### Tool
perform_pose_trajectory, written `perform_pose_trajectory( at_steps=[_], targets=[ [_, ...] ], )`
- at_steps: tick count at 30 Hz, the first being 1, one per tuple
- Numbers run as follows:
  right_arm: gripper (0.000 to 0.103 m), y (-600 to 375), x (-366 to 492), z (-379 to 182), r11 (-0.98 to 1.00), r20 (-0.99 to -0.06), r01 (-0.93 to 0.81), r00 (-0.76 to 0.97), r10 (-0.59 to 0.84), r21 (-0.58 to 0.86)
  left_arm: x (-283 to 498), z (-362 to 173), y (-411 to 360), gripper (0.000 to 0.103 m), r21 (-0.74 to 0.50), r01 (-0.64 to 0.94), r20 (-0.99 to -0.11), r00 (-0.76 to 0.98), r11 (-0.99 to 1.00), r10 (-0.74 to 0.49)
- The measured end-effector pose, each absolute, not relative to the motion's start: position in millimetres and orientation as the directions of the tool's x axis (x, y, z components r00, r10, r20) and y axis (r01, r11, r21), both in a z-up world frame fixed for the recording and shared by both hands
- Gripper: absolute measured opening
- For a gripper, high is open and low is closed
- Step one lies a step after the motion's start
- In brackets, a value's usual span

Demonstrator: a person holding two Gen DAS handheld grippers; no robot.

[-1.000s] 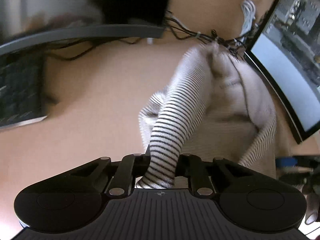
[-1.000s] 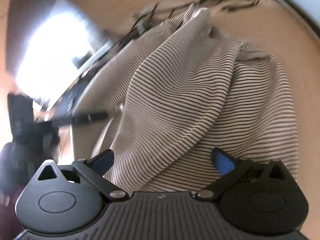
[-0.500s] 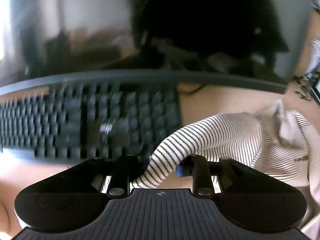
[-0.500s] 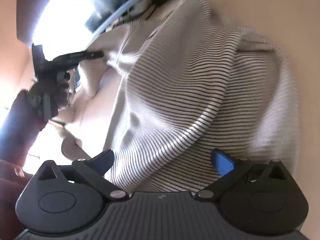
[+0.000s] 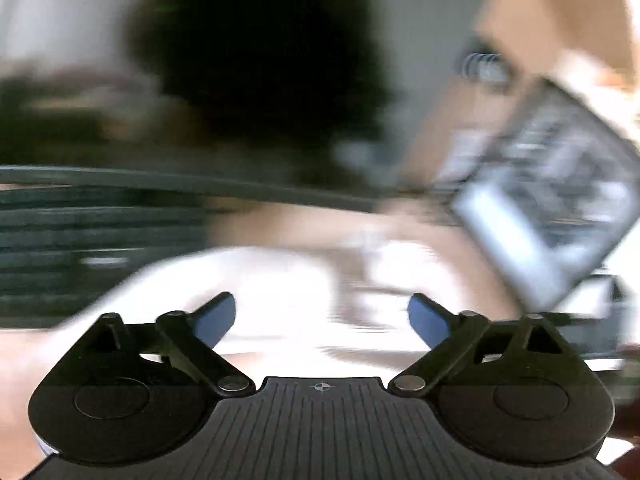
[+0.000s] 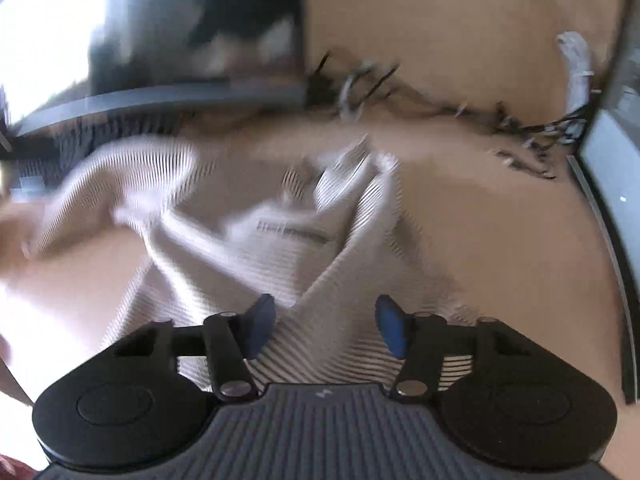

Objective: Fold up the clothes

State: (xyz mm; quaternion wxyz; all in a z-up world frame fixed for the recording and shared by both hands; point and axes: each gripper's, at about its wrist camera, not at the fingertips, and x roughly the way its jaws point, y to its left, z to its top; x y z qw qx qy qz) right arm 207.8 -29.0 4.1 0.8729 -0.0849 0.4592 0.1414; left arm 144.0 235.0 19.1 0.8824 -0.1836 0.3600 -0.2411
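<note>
A cream shirt with thin black stripes (image 6: 288, 236) lies crumpled on the tan desk (image 6: 480, 240), one sleeve stretched out to the left. My right gripper (image 6: 324, 326) is open just above the shirt's near part, with striped cloth between its blue pads but not clamped. My left gripper (image 5: 322, 316) is open and empty; the shirt shows as a blurred white mass (image 5: 280, 280) in front of it. Both views are motion-blurred.
A dark keyboard (image 5: 80, 240) lies at the left in the left wrist view. A monitor (image 5: 552, 200) stands at the right, and its edge shows in the right wrist view (image 6: 616, 216). A tangle of cables (image 6: 440, 108) runs along the back of the desk.
My left gripper has opened and let go of the striped sleeve. The sleeve now lies stretched out to the left. My right gripper has closed in somewhat but stays open. Both cameras have swung.
</note>
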Motion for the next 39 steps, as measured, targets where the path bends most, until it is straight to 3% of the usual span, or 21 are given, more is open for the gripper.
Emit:
perform_pose_trajectory(
  at_steps=[2,3,6,9,11,16,22,25,26,28,29,32,37,39],
  targets=[
    [0.017,-25,211,-10,0.931,-0.851,-0.351,0.514,0.105,-0.097,153,-7,209,0.098,-0.562,0.291,-0.55,0.568,0.775,-0.612],
    [0.014,-25,213,-13,0.916,-0.858,-0.377,0.507,0.078,-0.139,157,-21,196,0.098,-0.59,0.281,-0.556,0.539,0.757,-0.633],
    [0.01,-26,206,2,0.752,-0.802,-0.509,0.596,-0.042,-0.418,166,-62,164,0.098,-0.655,0.225,-0.585,0.454,0.722,-0.672],
    [0.009,-47,206,20,0.451,-0.612,-0.49,0.771,-0.175,-0.746,161,-84,149,0.098,-0.65,0.186,-0.619,0.433,0.737,-0.655],
    [0.009,-76,228,25,0.402,-0.555,-0.437,0.795,-0.247,-0.805,158,-85,145,0.098,-0.638,0.184,-0.626,0.442,0.748,-0.643],
    [0.01,-131,279,-12,0.431,-0.569,-0.409,0.739,-0.361,-0.804,153,-83,136,0.098,-0.607,0.181,-0.641,0.465,0.774,-0.611],
    [0.017,-149,309,-12,0.606,-0.692,-0.432,0.659,-0.294,-0.668,152,-82,130,0.099,-0.572,0.178,-0.658,0.482,0.8,-0.578],
    [0.053,-133,302,41,0.754,-0.68,-0.386,0.725,-0.108,-0.532,147,-83,128,0.103,-0.563,0.171,-0.656,0.503,0.809,-0.563],
    [0.054,-128,298,57,0.798,-0.674,-0.388,0.738,-0.029,-0.46,146,-83,127,0.103,-0.559,0.168,-0.655,0.51,0.812,-0.557],
    [0.05,-116,294,76,0.856,-0.663,-0.421,0.738,0.129,-0.301,143,-84,125,0.103,-0.553,0.163,-0.652,0.525,0.817,-0.546],
    [0.044,-105,298,70,0.858,-0.682,-0.468,0.7,0.214,-0.211,141,-84,125,0.103,-0.55,0.161,-0.652,0.53,0.82,-0.542],
    [0.04,-70,310,46,0.818,-0.693,-0.574,0.578,0.431,0.03,139,-83,124,0.103,-0.545,0.152,-0.652,0.541,0.825,-0.531],
    [0.04,-19,338,-25,0.821,-0.728,-0.569,0.542,0.42,0.05,140,-83,124,0.103,-0.563,0.113,-0.649,0.553,0.819,-0.523],
    [0.033,-14,342,-44,0.829,-0.761,-0.545,0.484,0.432,0.124,139,-83,125,0.103,-0.569,0.107,-0.643,0.56,0.815,-0.522]
  ],
)
